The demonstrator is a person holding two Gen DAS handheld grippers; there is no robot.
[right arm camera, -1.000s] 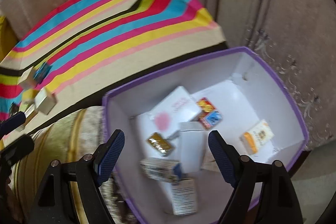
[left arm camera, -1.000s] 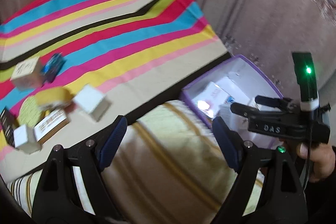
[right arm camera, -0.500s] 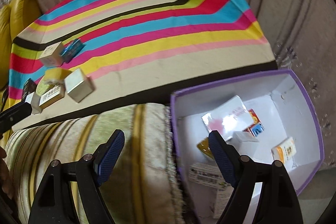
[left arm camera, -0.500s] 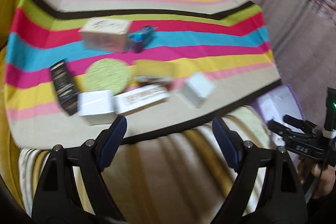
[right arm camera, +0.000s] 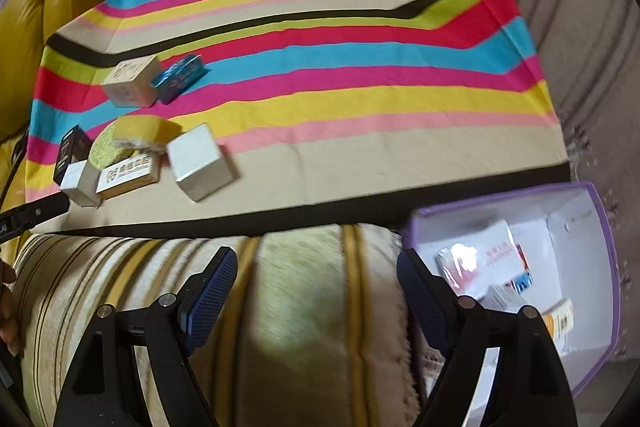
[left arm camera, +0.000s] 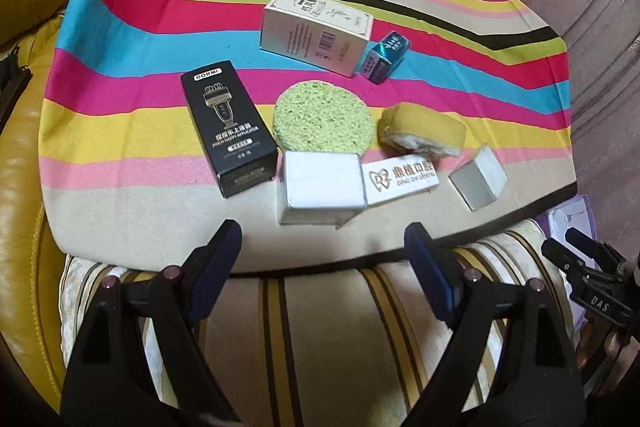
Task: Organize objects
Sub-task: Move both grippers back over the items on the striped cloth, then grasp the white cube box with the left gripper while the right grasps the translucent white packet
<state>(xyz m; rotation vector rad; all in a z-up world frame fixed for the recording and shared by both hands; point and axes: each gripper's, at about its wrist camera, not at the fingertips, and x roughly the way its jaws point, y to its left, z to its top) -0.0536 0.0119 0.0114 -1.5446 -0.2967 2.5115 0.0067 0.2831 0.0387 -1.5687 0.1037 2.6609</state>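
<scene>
I see the purple box only partly, my right gripper's finger covers its contents. The labels inside are too blurred to read.

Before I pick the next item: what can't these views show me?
- Purple box: right wrist view blurs the items in it and its own finger covers some; left wrist view cuts it at the edge.
- Black box: right wrist view shows only one end, behind the green sponge.

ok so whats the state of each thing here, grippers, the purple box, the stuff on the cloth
left gripper: open, empty
right gripper: open, empty
purple box: open, lidless, several packages inside
black DORMI box: lying flat, closed
green round sponge: lying flat
yellow sponge: lying on the cloth
large white box: lying on its side, closed
teal box: beside the large white box
</scene>
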